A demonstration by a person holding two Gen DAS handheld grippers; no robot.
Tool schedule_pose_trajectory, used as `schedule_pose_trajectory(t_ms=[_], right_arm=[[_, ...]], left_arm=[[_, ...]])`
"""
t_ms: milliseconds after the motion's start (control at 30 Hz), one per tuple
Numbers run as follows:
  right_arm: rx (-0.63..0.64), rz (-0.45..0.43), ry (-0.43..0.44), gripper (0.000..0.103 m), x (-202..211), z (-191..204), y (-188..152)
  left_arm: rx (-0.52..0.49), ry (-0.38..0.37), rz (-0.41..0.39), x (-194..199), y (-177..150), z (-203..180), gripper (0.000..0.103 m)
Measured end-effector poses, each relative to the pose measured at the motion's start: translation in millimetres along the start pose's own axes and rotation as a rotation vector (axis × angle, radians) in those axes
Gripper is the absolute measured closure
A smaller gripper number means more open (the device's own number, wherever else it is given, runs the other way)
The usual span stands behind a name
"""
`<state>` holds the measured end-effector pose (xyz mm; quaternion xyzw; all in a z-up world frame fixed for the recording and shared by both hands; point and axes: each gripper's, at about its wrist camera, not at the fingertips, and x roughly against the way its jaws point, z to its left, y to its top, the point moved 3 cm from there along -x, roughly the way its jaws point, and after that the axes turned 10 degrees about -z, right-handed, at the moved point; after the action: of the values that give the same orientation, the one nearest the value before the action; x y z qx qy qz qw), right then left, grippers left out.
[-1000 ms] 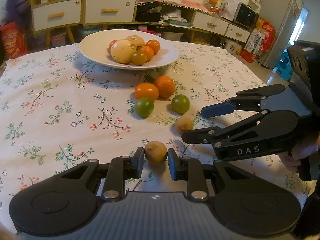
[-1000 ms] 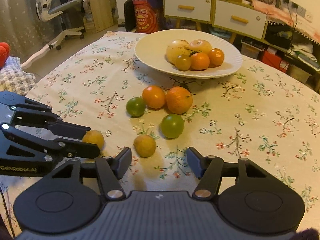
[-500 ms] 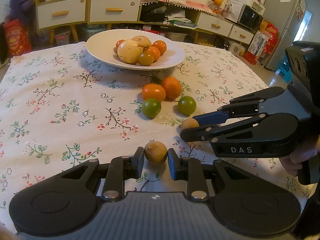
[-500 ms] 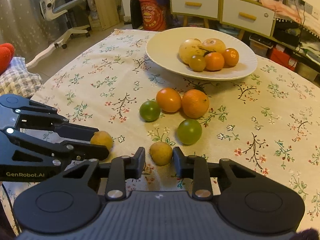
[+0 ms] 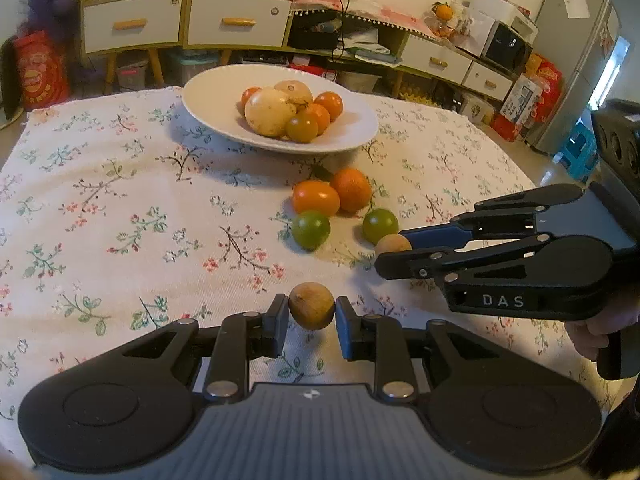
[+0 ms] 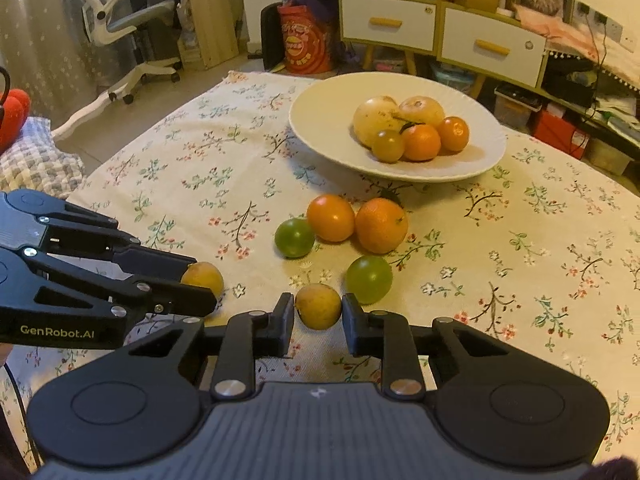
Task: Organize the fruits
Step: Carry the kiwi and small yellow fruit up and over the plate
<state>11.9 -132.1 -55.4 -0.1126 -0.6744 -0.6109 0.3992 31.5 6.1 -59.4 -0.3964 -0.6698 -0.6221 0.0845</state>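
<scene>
Yellow-framed drawer cabinets (image 5: 188,20) line the wall beside a fridge (image 5: 576,60)

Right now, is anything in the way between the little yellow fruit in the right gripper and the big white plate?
Yes. The right gripper holds a yellow fruit; between it and the white plate lie a green fruit right ahead, then two orange fruits on the tablecloth. Lifting over them looks easiest.
</scene>
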Motion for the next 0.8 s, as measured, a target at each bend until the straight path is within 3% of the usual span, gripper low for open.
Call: schedule_pose_trajectory(t_ms=[800], right_arm=[[-0.167,-0.161,-0.088,0.080,-7.5,-48.0,62.8]], left_arm=[[0.122,0.079,-0.129,-27.4,75.9,7.3,0.103]])
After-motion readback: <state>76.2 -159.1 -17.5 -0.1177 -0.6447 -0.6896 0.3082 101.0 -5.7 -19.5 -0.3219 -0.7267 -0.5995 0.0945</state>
